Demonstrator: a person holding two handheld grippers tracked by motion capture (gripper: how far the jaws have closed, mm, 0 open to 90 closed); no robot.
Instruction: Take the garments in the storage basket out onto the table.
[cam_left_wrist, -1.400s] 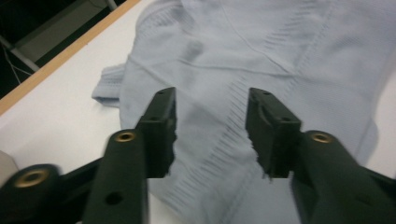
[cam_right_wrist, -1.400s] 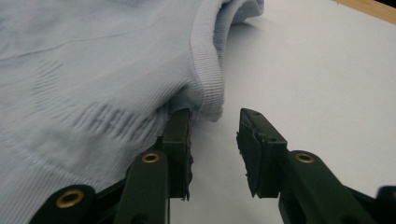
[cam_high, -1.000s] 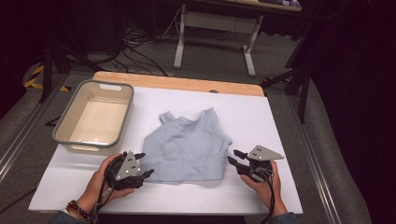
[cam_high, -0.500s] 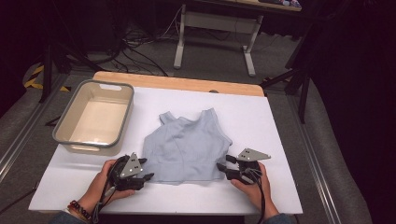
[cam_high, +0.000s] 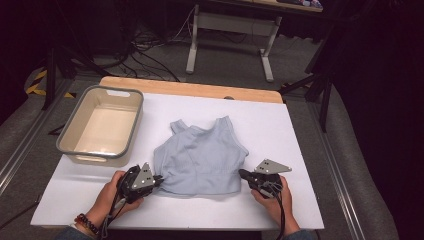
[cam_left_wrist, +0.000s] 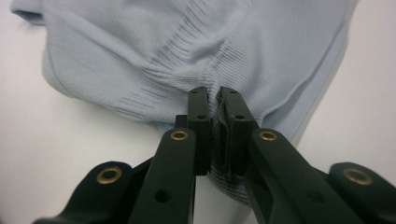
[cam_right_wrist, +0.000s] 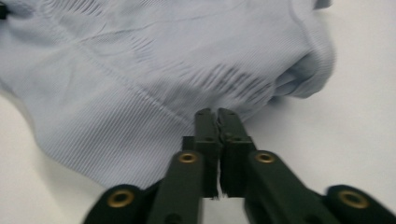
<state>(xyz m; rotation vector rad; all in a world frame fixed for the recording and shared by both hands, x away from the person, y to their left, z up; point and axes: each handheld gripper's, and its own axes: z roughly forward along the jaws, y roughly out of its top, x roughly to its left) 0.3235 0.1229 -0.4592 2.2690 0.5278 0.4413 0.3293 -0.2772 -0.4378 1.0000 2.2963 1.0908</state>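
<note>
Pale blue ribbed knit crop top (cam_high: 202, 157) lies flat w/ straps toward 12 o'clock, at centre of the white table sheet (cam_high: 280, 130); no readable label or print on it. Left gripper (cam_high: 156, 181) at the top's 8 o'clock hem corner: jaws have just closed, clamped on a pinch of fabric, ribs bunched up betw. the pads in the left gripper view (cam_left_wrist: 215, 100). Right gripper (cam_high: 242, 174) at the 4 o'clock hem corner: jaws also just closed, nipping the cloth edge (cam_right_wrist: 215, 116); that view is slightly blurred. Grey-rimmed beige plastic tub (cam_high: 102, 127) sits at 10 o'clock, well apart. Both forearms cut off at frame bottom. Floor beyond is dark, hard to make out.
</note>
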